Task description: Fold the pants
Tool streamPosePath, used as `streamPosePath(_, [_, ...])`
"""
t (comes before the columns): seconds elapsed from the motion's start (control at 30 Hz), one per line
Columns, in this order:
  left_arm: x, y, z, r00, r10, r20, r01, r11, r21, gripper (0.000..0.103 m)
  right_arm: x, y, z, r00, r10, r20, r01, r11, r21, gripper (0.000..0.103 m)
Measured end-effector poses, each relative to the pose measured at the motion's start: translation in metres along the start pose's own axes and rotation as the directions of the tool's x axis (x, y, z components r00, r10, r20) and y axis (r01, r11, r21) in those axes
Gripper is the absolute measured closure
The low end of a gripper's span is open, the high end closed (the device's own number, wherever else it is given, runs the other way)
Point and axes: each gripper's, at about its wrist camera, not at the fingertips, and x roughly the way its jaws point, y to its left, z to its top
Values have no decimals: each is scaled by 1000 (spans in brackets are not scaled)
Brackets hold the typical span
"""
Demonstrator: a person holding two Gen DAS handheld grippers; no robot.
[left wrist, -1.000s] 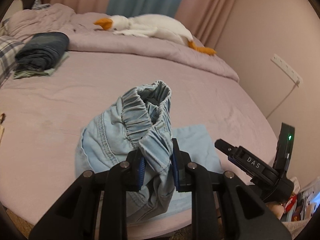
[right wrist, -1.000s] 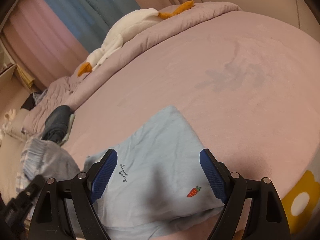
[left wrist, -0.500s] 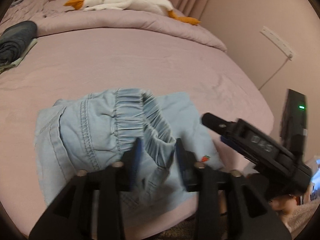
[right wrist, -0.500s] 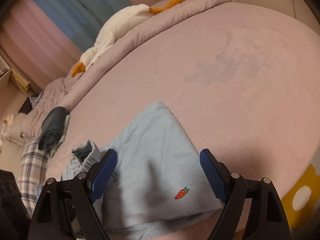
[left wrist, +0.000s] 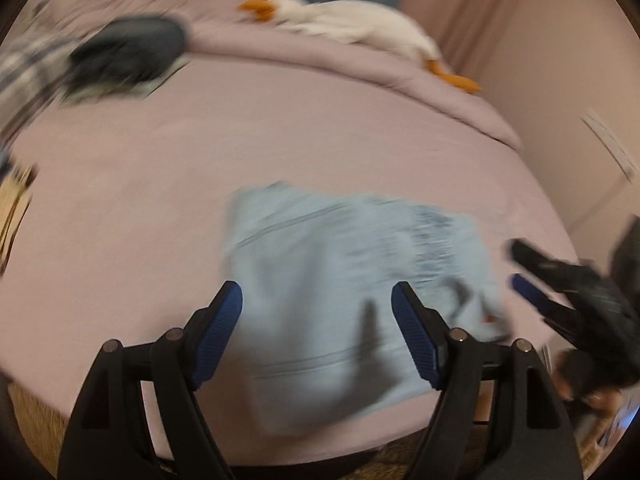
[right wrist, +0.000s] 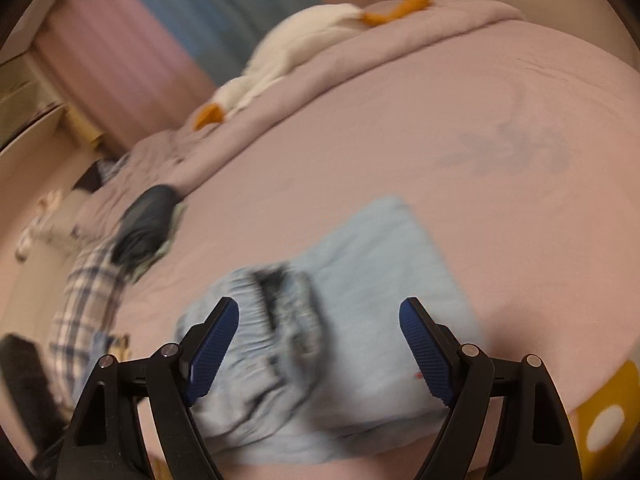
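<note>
— What sort of place?
— A bedroom in a home. Wide bed under a pink sheet, rumpled duvet along the far edge.
— More signs?
— Goose plush lying on the duvet, pink and blue curtains behind, folded clothes stacked near the pillows.

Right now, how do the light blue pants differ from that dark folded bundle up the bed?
The light blue pants lie near the bed's front edge by the open tongs; the dark bundle sits far back beside plaid fabric. The pants spread wide and pale; the bundle is compact and navy. Both rest on the pink bedspread.
</note>
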Motion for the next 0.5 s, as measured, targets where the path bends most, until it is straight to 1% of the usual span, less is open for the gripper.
streamPosePath(0.03, [0,8,-3,1000,10,-4,-10,1000,-18,27,0,6,-2,1000,30,-8,-30,999,-13,23])
streamPosePath(0.07, [-1,18,-4,1000,29,-10,-29,999,-40,28,2,12,-4,998,62,-26,-62,998,-30,31])
streamPosePath(0.13, [-2,29,-4,998,61,-9,-62,996,-63,33,7,24,-9,992,107,-66,-111,992,-65,36])
streamPosePath(0.17, [-6,34,-3,997,78,-3,-78,994,-79,33,10,28,-12,990,116,-84,-124,989,-85,44])
streamPosePath(0.2, [-9,39,-3,996,85,4,-84,992,-89,33,13,31,-15,988,116,-102,-126,987,-98,47])
streamPosePath(0.33, [-19,43,-4,997,71,19,-69,992,-104,33,36,34,-30,980,52,-192,-74,992,-107,47])
streamPosePath(0.37, [-19,44,-5,998,66,17,-63,992,-108,33,40,33,-32,979,26,-203,-51,992,-115,47])
streamPosePath(0.4, [-19,44,-5,998,61,14,-59,992,-115,33,44,33,-34,979,-16,-205,-12,991,-132,47])
streamPosePath(0.43, [-19,47,-8,998,58,13,-56,991,-119,33,46,32,-34,978,-20,-209,-8,991,-131,47])
streamPosePath(0.5, [-19,47,-9,999,49,8,-48,992,-119,33,53,28,-32,974,0,-228,-23,995,-98,47])
